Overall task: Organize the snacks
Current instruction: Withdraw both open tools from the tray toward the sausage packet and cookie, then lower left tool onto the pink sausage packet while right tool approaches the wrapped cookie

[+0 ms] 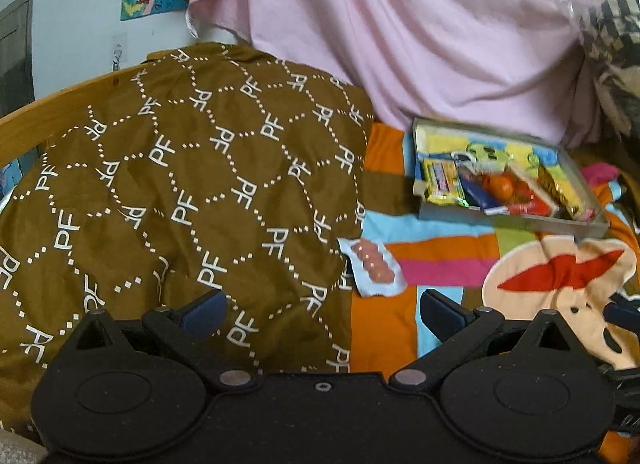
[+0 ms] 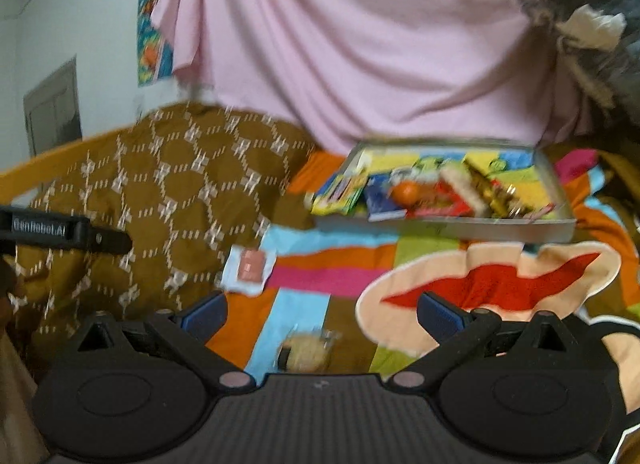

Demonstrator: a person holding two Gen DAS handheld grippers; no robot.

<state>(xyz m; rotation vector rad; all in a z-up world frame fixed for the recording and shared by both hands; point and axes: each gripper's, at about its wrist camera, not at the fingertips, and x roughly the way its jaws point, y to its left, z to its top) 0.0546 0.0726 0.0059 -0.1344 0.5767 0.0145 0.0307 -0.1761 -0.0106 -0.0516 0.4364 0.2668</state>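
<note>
Left gripper [image 1: 322,310], lower centre of the left wrist view: jaws spread wide, blue-padded fingers [image 1: 204,312] far apart, nothing between them and nothing touched. It hangs level over the seam where a brown pillow [image 1: 180,184] meets a striped blanket [image 1: 436,260]. Just beyond the jaws, centre frame, lies a pale blue packet [image 1: 374,266] holding a row of round pink sweets, flat on the blanket with its left edge against the pillow.

Right gripper [image 2: 322,312], lower centre of the right wrist view: jaws likewise wide apart and empty, blue pads facing inward. This view is motion-blurred. Between and below the fingers, lower centre, a small tan snack [image 2: 306,352] rests on the blanket; its kind cannot be told. The blue packet [image 2: 250,270] appears left of centre. A black bar marked "GenRobot.AI" enters from the left edge; it seems to be part of the other gripper.

Tray [image 1: 516,220], right of centre in the left view and upper centre-right in the right view [image 2: 440,230]: shallow, rectangular, grey-walled, resting on the blanket. It holds crinkled wrappers in yellow, blue, red and gold, and one orange ball-shaped piece.

Pillow: matte brown fabric printed with white dotted hexagons and "PF" letters, leaning on a wooden rail. Blanket: soft, in orange, blue, pink and green blocks with a cream and red cartoon patch. A pink sheet [image 1: 400,24] drapes in folds across the upper frame.
</note>
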